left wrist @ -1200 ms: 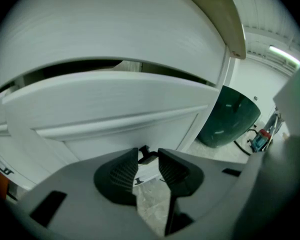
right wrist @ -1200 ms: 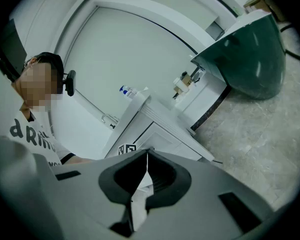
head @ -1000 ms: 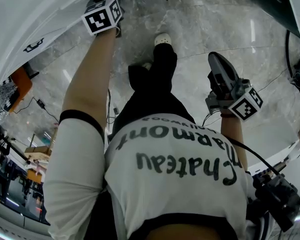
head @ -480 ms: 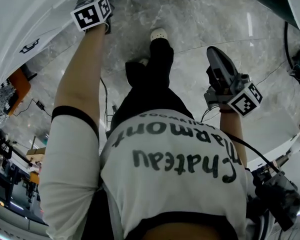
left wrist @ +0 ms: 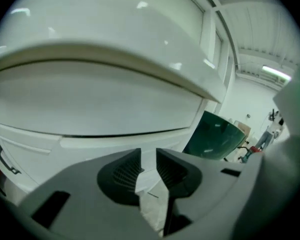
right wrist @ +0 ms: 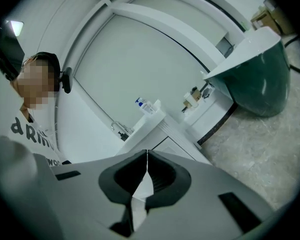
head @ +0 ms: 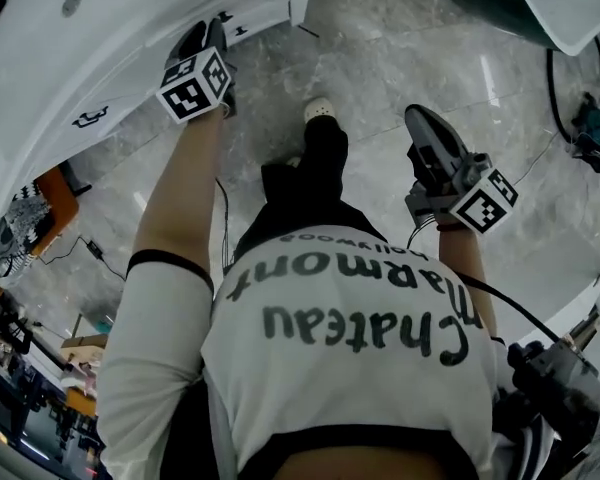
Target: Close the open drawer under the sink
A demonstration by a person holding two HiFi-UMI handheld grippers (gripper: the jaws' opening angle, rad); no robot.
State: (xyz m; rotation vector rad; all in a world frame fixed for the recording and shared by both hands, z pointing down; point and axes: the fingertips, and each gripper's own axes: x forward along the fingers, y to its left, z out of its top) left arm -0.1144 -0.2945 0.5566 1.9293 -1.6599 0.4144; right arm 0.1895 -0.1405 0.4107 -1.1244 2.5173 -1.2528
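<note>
The white vanity (head: 130,58) fills the head view's upper left. In the left gripper view its rounded basin rim (left wrist: 105,49) overhangs a white drawer front (left wrist: 90,106), with a thin dark seam beneath it. My left gripper (head: 205,36) hovers just off the cabinet face. Its jaws (left wrist: 148,154) are closing, a narrow gap remains, and nothing is between them. My right gripper (head: 420,123) hangs over the marble floor at the right, away from the cabinet. It is shut and empty (right wrist: 147,155).
A black handle (left wrist: 2,156) sits on a lower panel. A dark green tub (right wrist: 260,79) stands on the grey marble floor (head: 380,58). A second vanity with a faucet (right wrist: 121,130) and bottles is ahead of the right gripper. Cables (head: 570,78) trail at the right.
The left gripper has drawn back from the cabinet face and its jaws have narrowed. The whole view has shifted, with more of the vanity top showing. The right gripper has kept its place in the picture.
</note>
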